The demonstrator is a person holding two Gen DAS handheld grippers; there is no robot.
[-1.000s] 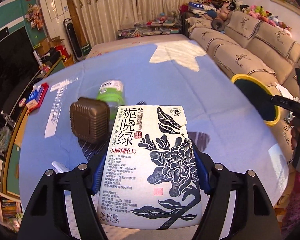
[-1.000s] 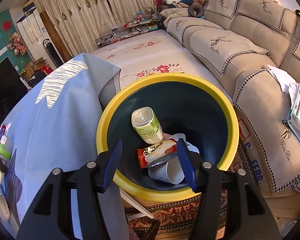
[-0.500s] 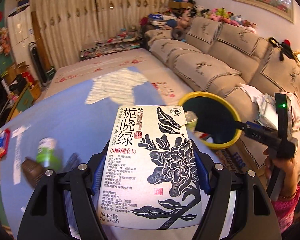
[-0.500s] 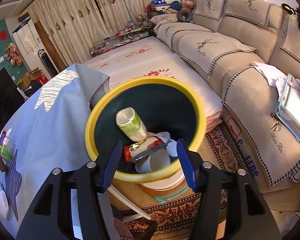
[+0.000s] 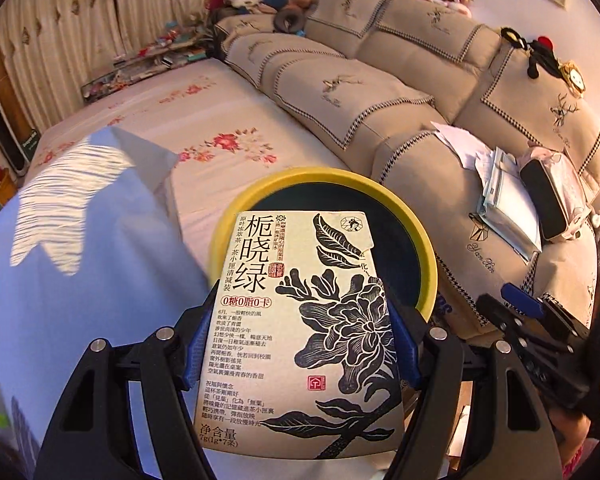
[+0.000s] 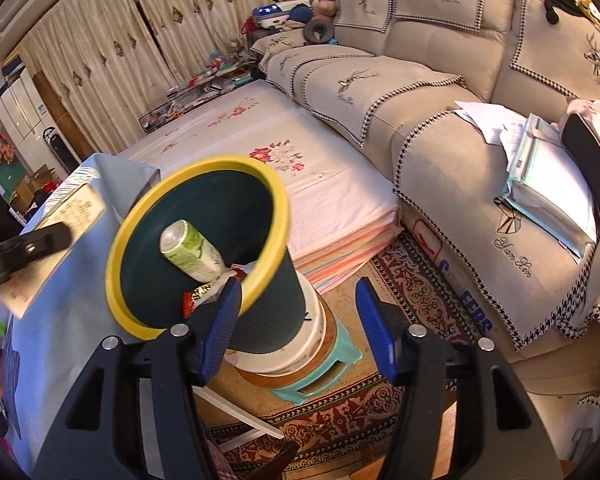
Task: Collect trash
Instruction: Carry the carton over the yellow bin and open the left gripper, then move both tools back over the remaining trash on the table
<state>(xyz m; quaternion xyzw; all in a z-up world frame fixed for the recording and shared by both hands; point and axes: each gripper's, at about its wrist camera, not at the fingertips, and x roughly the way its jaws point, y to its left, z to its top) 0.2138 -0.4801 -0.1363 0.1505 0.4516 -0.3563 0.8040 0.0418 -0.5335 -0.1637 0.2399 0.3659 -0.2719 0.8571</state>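
while left tool (image 5: 300, 344) grips tea box (image 5: 300, 332) | right tool (image 6: 298, 330) wide, empty

Matt paper tea box (image 5: 300, 332), ribbed bin (image 6: 268, 300)

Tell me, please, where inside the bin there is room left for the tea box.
The trash bin is crowded at the bottom: a green can leans over wrappers. The upper part, below the yellow rim, is bare. The left gripper holds the tea box.
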